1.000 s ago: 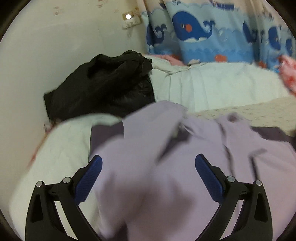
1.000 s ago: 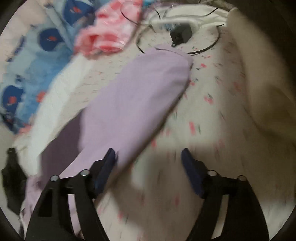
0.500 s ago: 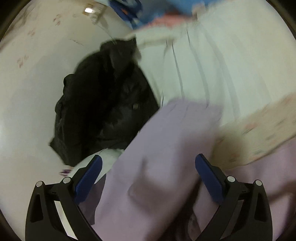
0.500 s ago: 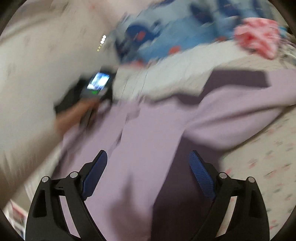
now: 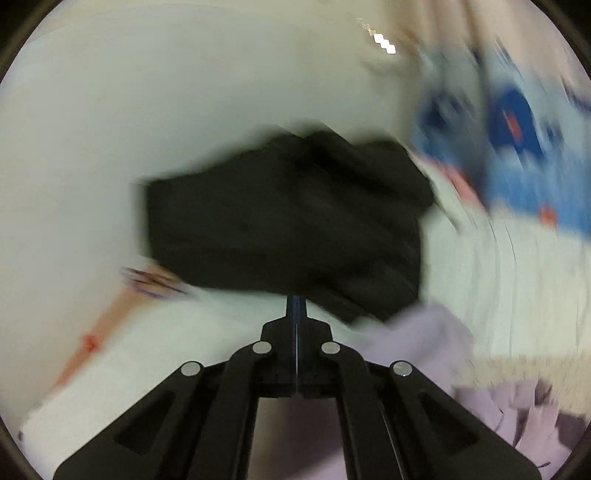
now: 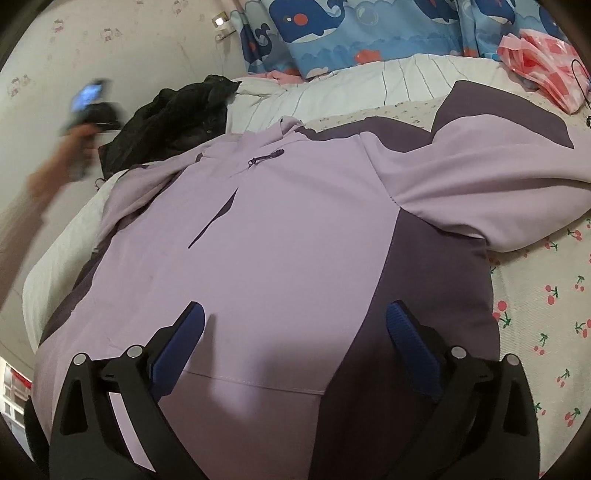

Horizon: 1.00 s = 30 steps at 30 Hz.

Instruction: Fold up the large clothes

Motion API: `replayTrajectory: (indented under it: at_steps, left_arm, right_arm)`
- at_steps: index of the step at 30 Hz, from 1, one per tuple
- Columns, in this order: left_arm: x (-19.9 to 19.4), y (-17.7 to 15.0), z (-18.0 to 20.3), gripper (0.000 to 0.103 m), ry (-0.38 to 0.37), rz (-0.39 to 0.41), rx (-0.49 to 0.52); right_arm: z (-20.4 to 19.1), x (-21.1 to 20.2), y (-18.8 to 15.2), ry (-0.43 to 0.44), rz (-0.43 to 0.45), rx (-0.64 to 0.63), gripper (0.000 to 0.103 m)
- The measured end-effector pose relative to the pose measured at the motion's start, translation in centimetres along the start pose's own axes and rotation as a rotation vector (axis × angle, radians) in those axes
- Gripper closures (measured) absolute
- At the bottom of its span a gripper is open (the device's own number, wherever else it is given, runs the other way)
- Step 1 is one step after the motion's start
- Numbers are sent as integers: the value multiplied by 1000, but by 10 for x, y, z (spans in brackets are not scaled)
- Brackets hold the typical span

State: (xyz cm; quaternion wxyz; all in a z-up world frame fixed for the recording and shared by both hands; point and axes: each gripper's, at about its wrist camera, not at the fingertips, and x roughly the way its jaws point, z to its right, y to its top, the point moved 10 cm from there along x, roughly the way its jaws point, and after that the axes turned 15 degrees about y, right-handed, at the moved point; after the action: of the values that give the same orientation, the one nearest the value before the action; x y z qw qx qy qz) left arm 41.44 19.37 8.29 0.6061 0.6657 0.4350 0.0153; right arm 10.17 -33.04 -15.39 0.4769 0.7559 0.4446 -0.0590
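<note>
A lilac jacket [image 6: 295, 240] with dark purple panels lies spread on the bed, front up, one sleeve stretched to the right. My right gripper [image 6: 295, 321] hovers over its lower body. Its jaws are opening wide and neither pad presses on the cloth beneath them. In the left wrist view, my left gripper [image 5: 296, 306] is shut with nothing showing between its fingers. It points at a black garment [image 5: 288, 218], and only a corner of the lilac jacket [image 5: 417, 336] shows at the lower right. The view is blurred.
The black garment [image 6: 173, 114] is heaped against the wall at the bed's far left. A whale-print curtain [image 6: 369, 33] hangs behind, and a pink bag [image 6: 535, 62] lies at the far right. The cherry-print sheet [image 6: 546, 314] shows right of the jacket. A blurred hand [image 6: 79, 140] is raised at left.
My left gripper has snapped shut and swung off the jacket toward the black garment. My right gripper has swept from the sleeve to over the jacket's body, its jaws wider.
</note>
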Motion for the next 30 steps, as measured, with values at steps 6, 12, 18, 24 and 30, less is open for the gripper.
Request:
replayTrajectory:
  at_steps: [6, 12, 18, 24, 30]
  left_arm:
    - [-10, -2, -65, 103, -124, -48, 75]
    - [-34, -91, 120, 89, -264, -87, 460]
    - [-25, -134, 250, 7, -188, -44, 657]
    - [20, -149, 284, 7, 76, -23, 853]
    - [63, -169, 259, 7, 145, -181, 876]
  right_arm:
    - [-3, 4, -3, -79, -35, -46, 7]
    - [-1, 7, -7, -83, -46, -47, 7]
    - [2, 4, -5, -19, -22, -11, 7]
    - [3, -3, -3, 45, 17, 23, 7]
    - [2, -8, -1, 73, 35, 40, 7]
